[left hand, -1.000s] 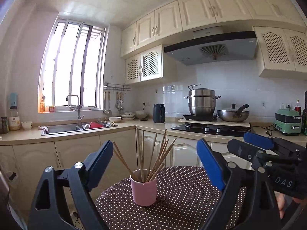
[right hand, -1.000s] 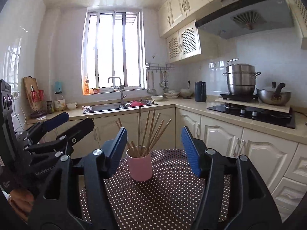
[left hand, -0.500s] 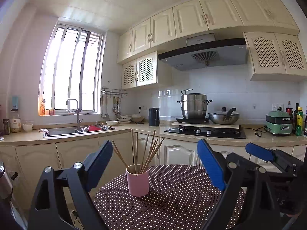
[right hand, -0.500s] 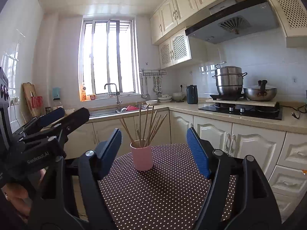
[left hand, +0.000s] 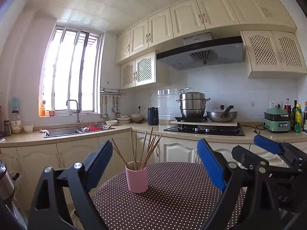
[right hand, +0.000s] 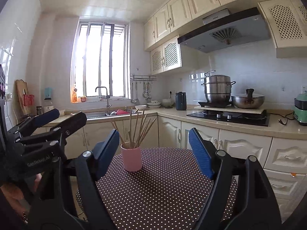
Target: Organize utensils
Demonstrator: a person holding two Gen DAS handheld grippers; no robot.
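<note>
A pink cup [left hand: 136, 179] [right hand: 132, 159] stands on a round table with a brown polka-dot cloth [left hand: 172, 201] [right hand: 163, 191]. Several wooden chopsticks [left hand: 143, 149] [right hand: 137, 128] stand in it, fanned out. My left gripper [left hand: 154, 153] is open and level, short of the cup, with nothing between its blue pads. My right gripper [right hand: 154, 140] also points level at the cup from further back. Its jaws are opening and nothing is between them. Each gripper shows at the edge of the other's view: the right gripper [left hand: 268, 153] and the left gripper [right hand: 57, 120].
Behind the table an L-shaped counter [left hand: 134, 129] carries a sink [left hand: 63, 131], a dark kettle [left hand: 153, 116] and a hob with a steel pot [left hand: 191, 105] and a wok [left hand: 221, 115]. A green appliance [left hand: 277, 119] and bottles stand at the far right.
Both grippers have drawn back from the cup, which now looks smaller and farther away. The right gripper's jaws stand wider than before.
</note>
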